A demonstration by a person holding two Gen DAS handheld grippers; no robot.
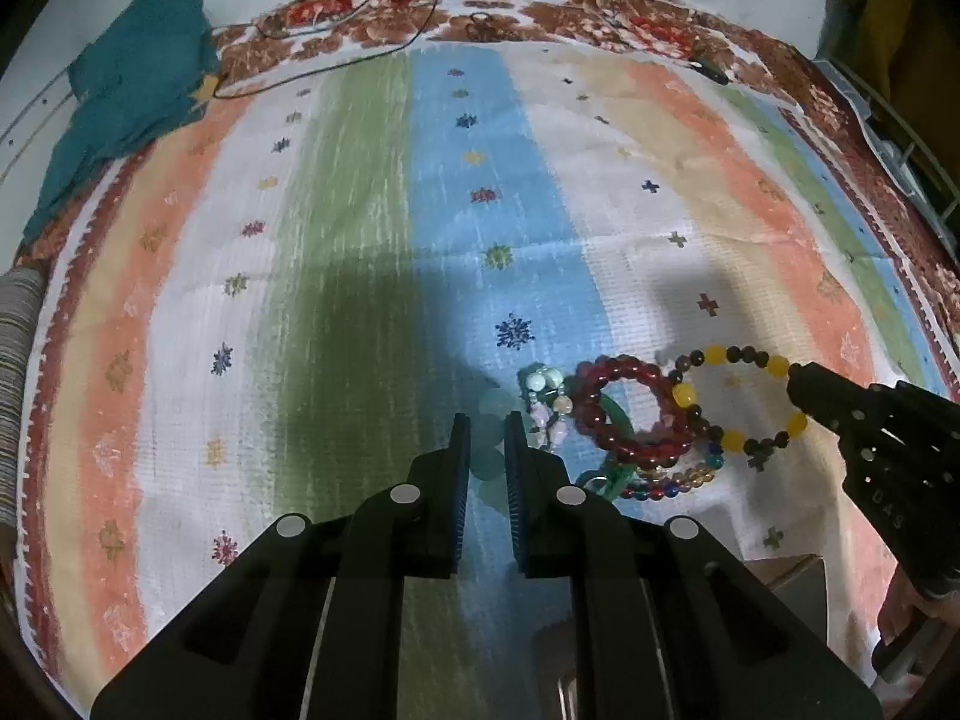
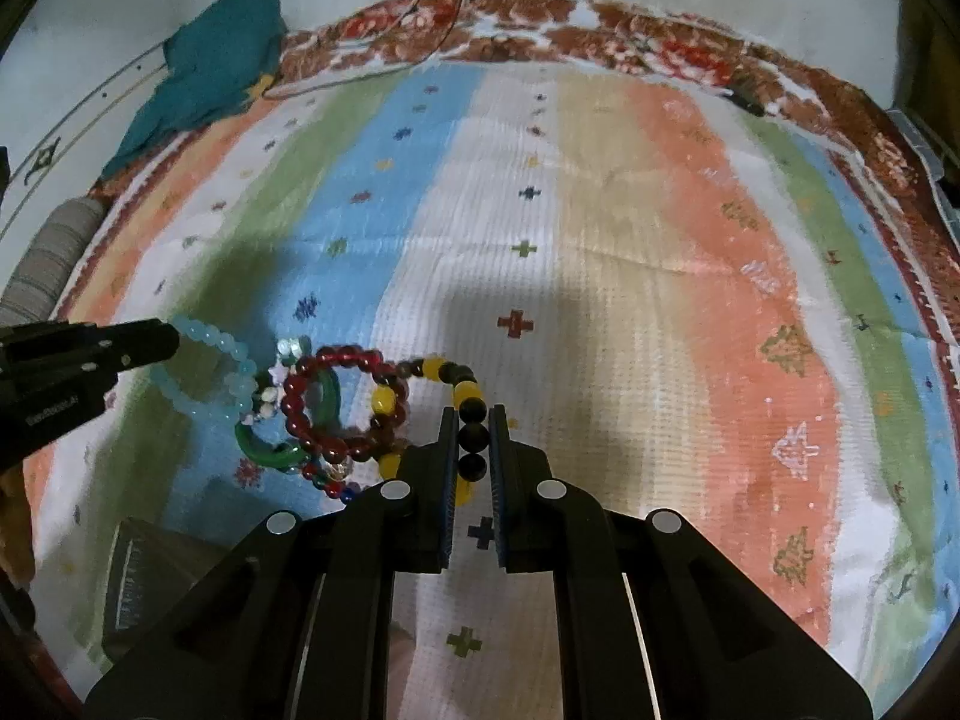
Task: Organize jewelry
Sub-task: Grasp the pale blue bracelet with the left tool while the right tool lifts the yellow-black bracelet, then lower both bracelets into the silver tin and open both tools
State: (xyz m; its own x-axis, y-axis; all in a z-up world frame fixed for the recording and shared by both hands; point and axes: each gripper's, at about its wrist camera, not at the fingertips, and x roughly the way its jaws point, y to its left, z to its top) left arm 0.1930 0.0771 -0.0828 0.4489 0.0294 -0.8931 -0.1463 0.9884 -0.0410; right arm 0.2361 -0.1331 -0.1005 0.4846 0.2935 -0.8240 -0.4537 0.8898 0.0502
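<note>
So the sorting looks only just begun, as far as I can judge; all the bracelets lie in one tangled heap on the striped cloth (image 2: 600, 210), near its front edge, and none is set apart yet.

The right gripper (image 2: 469, 420) is clenched on the yellow bracelet (image 2: 462, 390); several of its dark beads sit between the jaws, and the rest of the loop runs to the left, where it lies partly over the red bracelet (image 2: 324, 402). The left gripper (image 1: 483, 423) has its jaws close together around the pale bracelet (image 1: 492, 408), at the left end of the heap; pale beads show in the narrow gap, so I judge it is grasping them, though in its own view the beads are faint. From the right wrist view the pale loop (image 2: 234, 372) hangs from that claw's tip.

Between these two lie the red bracelet, a green ring (image 2: 264, 450) under it, a small string of light mixed beads (image 1: 546, 402), and a thin strand of many colours (image 1: 672, 483) at the front; these touch and overlap one another.

What is left is nearly everything: to pull the two held pieces free of the heap, each to its own side, then to separate the four others. The risk, I think, is that a held loop drags its neighbours along.

A teal rag (image 1: 138, 78) and a thin wire (image 1: 360, 42) lie at the far edge, well apart from the heap.
</note>
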